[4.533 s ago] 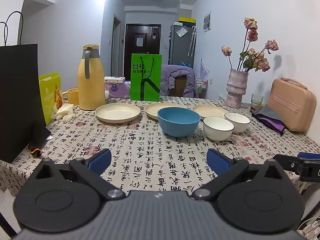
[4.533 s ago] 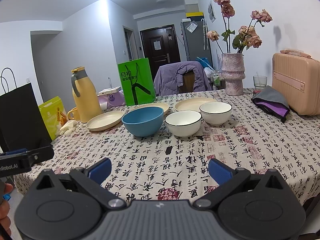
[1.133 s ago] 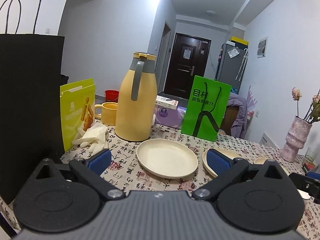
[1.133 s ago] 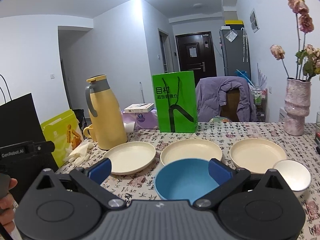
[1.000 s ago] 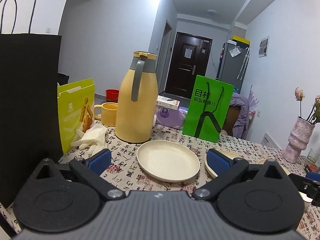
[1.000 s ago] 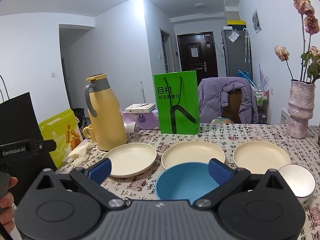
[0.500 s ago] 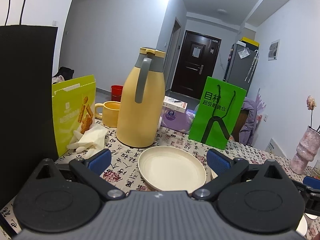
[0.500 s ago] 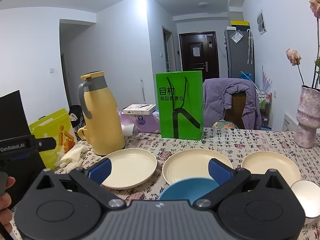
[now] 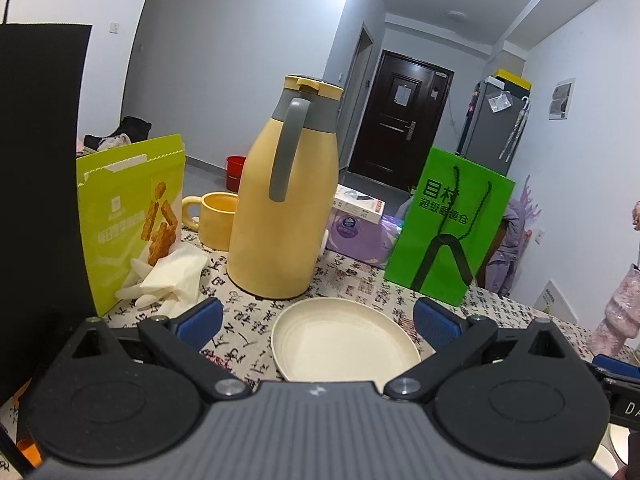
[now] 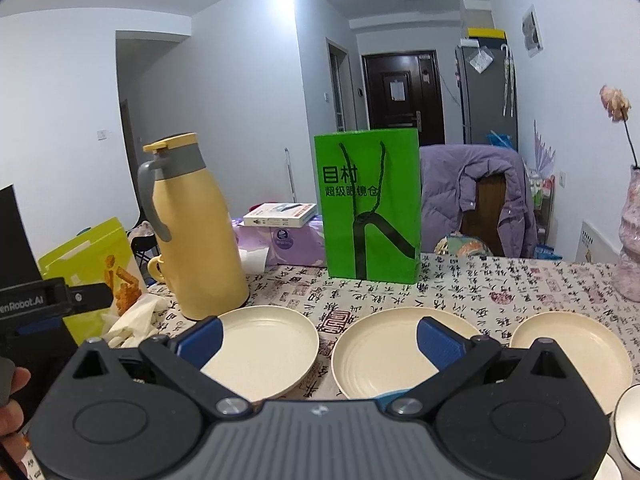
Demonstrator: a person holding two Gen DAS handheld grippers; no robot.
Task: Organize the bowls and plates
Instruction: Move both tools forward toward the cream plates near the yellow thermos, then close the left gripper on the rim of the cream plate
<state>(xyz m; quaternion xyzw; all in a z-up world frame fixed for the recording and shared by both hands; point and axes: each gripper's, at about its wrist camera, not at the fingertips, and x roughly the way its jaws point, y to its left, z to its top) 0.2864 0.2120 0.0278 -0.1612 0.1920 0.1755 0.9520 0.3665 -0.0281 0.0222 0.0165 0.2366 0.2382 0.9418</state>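
Approach step, judging by the pose: left cream plate (image 9: 344,344) lying flat near the table's left edge, just before the yellow flask (image 9: 286,200), framed by the wide-open, empty left gripper (image 9: 318,318). Next: lower over the rim, pinch. Right gripper (image 10: 318,338) equally open, empty, above middle plate (image 10: 400,350). Green bag (image 10: 370,208) printed "目村"; "enRobot.AI" readable on the left tool.

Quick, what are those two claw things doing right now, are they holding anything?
Left gripper: open, holding nothing, a cream plate lying ahead between its fingers.
Right gripper: open, holding nothing, above the plates on the table.
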